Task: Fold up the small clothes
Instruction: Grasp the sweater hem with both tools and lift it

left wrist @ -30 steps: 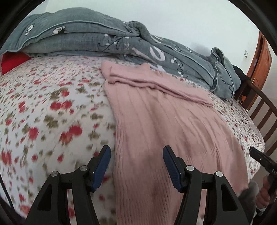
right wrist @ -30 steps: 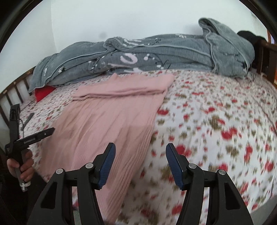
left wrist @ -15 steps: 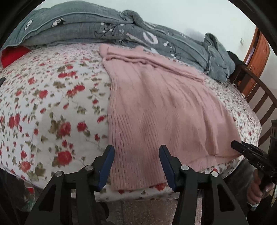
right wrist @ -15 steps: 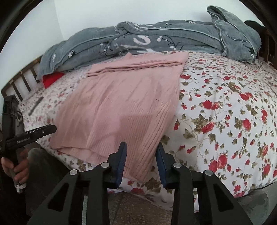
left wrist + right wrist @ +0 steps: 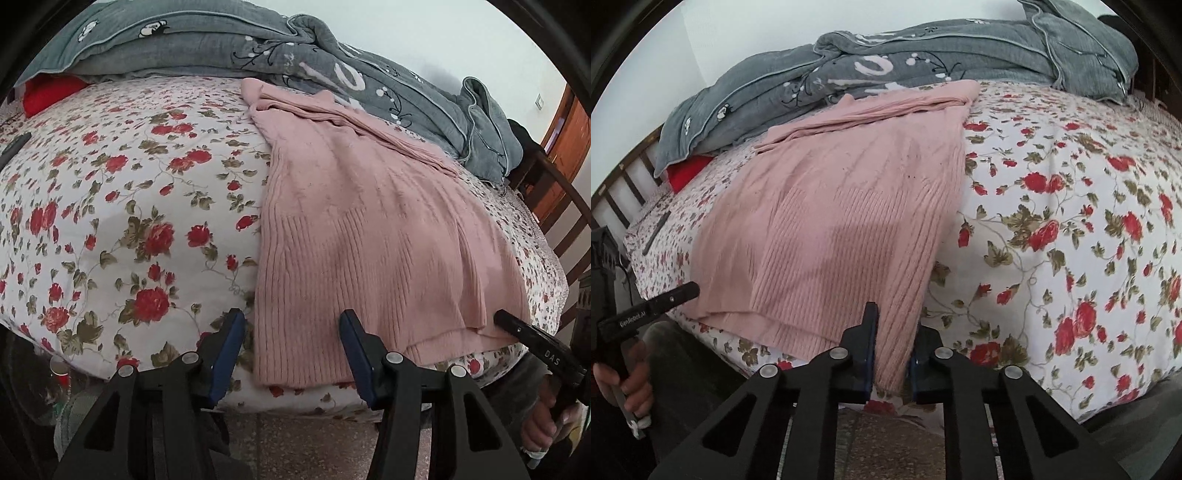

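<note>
Pink ribbed sweater [image 5: 369,236] lies spread flat on the bed [image 5: 110,206], its hem hanging a little over the near edge and its sleeves folded across the top, close to a heaped grey blanket [image 5: 258,48] along the wall. The bed has a white sheet printed with red roses, and a red pillow [image 5: 48,92] peeks out from under the blanket at the far left corner.

The right gripper [image 5: 891,350] has its two blue-padded fingers nearly together, clamped on the sweater's lower corner on that side, right at the edge of the mattress; the knit bunches into a narrow strip between them. The left gripper [image 5: 291,354] sits at the other lower corner with its fingers wide apart, one [image 5: 227,354] over the flowered sheet just beside the sweater's side edge, the other [image 5: 356,354] in front of the hem. It holds nothing.

From the left camera, the person's right hand [image 5: 543,424] shows at the bed's edge, wrapped round a black handle. A wooden rail [image 5: 565,206] stands at the end of the bed.
</note>
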### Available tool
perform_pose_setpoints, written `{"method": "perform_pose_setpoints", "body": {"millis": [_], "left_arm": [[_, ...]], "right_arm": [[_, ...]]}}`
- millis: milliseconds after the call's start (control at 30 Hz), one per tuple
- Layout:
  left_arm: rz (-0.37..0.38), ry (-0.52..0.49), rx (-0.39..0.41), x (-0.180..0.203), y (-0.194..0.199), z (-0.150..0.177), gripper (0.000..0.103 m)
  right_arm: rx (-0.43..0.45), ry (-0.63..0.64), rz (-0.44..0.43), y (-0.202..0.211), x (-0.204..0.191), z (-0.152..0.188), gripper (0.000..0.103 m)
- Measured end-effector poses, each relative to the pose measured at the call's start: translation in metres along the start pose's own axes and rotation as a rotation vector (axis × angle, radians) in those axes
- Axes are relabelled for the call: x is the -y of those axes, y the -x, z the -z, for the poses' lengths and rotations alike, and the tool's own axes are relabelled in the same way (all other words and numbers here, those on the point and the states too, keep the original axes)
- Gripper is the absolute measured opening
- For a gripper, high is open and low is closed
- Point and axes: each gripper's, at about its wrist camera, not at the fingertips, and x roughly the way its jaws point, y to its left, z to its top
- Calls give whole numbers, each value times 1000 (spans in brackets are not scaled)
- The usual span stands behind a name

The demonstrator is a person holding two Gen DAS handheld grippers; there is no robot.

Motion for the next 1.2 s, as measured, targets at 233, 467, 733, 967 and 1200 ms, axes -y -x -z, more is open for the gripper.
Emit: {"method": "perform_pose_setpoints", "body": {"millis": [233,467,733,967,1200], "left_arm": [[35,62,26,-11,5,-4,8],[78,123,95,-40,33,-10,7],[74,118,53,-40,20,-8,7],[59,72,19,-32,16,-2,17],[76,66,-24,-29,8,3,29]], "right_arm": [[62,32,25,13,-6,-2,6],[170,-18,-8,47,18,-8,5],[85,-39,4,24,27,1,5],[37,-49,-11,17,31,1,14],[24,-106,-33,14,38,3,29]]}}
